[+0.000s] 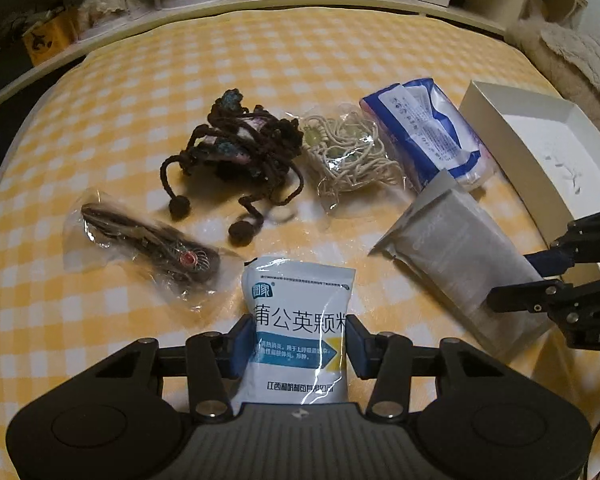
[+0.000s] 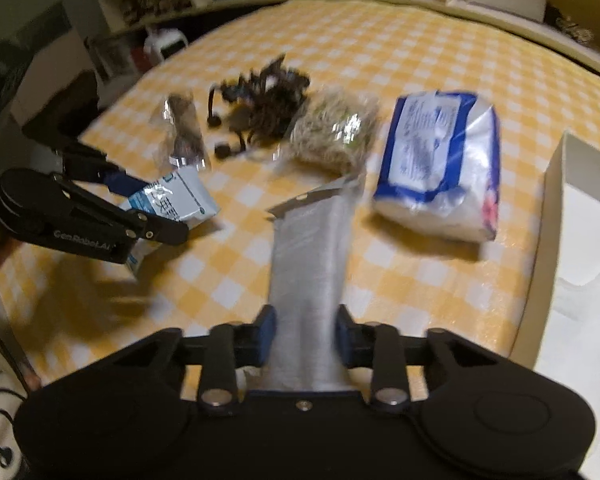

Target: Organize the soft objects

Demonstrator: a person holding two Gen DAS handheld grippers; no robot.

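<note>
On the yellow checked bed cover, my left gripper is shut on a white and blue medicine sachet, its blue pads pressing both sides. The right wrist view shows that sachet tilted up off the cover in the left gripper. My right gripper is shut on the near end of a grey foil pouch, which points away from the camera. In the left wrist view the pouch lies to the right with the right gripper on it.
Further back lie a dark ornament in a clear bag, a brown yarn bundle, cream cord in a clear bag and a blue-white tissue pack. An open white box stands at the right. Shelves line the far edge.
</note>
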